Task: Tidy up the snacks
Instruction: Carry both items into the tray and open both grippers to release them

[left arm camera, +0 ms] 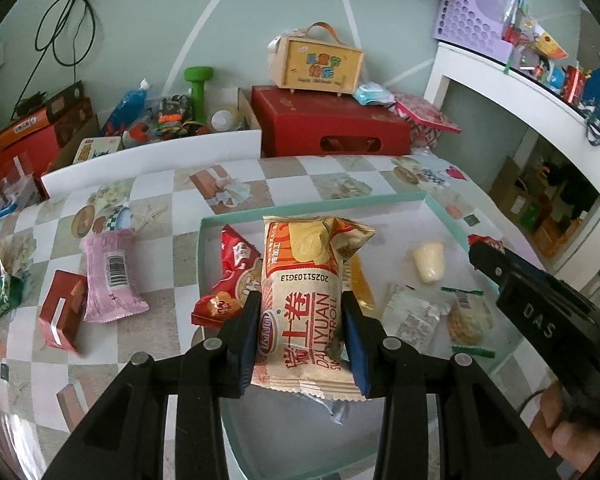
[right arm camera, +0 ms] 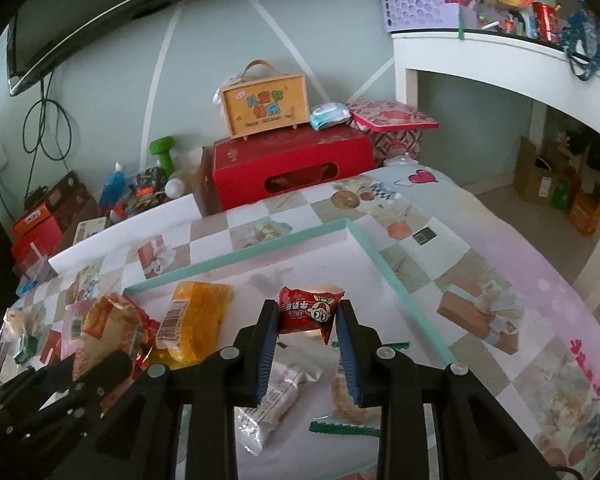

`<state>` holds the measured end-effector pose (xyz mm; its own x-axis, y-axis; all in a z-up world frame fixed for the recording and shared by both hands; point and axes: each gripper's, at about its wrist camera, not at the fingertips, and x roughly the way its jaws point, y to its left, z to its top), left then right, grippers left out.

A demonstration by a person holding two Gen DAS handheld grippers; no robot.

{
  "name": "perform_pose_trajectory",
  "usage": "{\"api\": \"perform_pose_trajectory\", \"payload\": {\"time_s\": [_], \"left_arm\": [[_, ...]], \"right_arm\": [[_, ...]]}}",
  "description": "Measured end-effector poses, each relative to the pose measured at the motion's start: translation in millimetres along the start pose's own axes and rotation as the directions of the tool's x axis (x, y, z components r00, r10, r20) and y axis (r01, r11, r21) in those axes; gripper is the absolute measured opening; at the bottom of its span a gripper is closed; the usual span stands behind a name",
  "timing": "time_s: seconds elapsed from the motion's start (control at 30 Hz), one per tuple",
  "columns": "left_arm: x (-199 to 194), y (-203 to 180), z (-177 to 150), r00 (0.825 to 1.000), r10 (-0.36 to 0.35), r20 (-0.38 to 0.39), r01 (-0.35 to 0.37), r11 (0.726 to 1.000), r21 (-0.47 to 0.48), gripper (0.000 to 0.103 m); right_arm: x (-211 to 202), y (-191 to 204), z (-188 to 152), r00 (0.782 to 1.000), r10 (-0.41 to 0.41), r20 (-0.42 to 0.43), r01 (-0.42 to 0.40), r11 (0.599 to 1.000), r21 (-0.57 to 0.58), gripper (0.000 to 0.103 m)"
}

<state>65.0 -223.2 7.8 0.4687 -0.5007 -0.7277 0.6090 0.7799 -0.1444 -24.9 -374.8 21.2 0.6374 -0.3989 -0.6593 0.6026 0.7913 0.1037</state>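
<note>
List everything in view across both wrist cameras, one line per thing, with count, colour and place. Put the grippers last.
Shallow tray with teal rim: one, white inside, on the checked tablecloth.
Beige-orange Swiss roll packet: one, clamped in the left gripper over the tray.
Small red candy packet: one, clamped in the right gripper over the tray.
Yellow-orange packet: one, lying in the tray.
Cream-coloured cup-shaped sweet: one, in the tray.
Pink wrapped snack: one, on the cloth outside the tray.
Small red box: one, beside the pink snack.
Large red box: one, behind the table.
Green dumbbell: one, at the back.
Left gripper: black, shut.
Right gripper: black, shut.
</note>
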Motion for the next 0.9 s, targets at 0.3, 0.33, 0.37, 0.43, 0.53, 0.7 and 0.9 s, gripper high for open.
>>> {"api": "perform_pose_trajectory", "payload": {"time_s": [0.3,0.33,0.37,0.43,0.53,0.7,0.9], "left_arm": [[18,6,5,1.000,0.022,0.004,-0.022,1.000,-0.019,0.040],[20,5,6,1.000,0.023,0.004,-0.023,1.000,-0.017,0.040],[22,5,7,1.000,0.025,0.003,-0.025,1.000,-0.015,0.040],[25,4,9,1.000,0.023,0.003,-0.023,1.000,-0.013,0.040],[29,3,10,1.000,0.023,0.007,-0.023,1.000,-0.010,0.040],[32,1,12,1.000,0.024,0.012,-0.024,1.000,-0.010,0.040],[33,2,13,1.000,0.021,0.006,-0.021,1.000,-0.012,0.044]], "right_arm": [[21,9,-6,0.999,0.033,-0.038,-0.034,0.999,-0.016,0.031],[22,10,-6,0.999,0.035,-0.040,-0.035,0.999,-0.017,0.031],[24,11,-6,0.998,0.036,-0.042,-0.037,0.999,-0.019,0.031],[27,12,-7,0.998,0.041,-0.041,-0.042,0.999,-0.022,0.031],[31,13,-6,0.998,0.048,-0.042,-0.049,0.999,-0.020,0.032],[39,16,-7,0.997,0.053,-0.058,-0.054,0.998,-0.025,0.032],[41,20,-9,0.997,0.045,-0.066,-0.048,0.998,-0.041,0.032]]}}
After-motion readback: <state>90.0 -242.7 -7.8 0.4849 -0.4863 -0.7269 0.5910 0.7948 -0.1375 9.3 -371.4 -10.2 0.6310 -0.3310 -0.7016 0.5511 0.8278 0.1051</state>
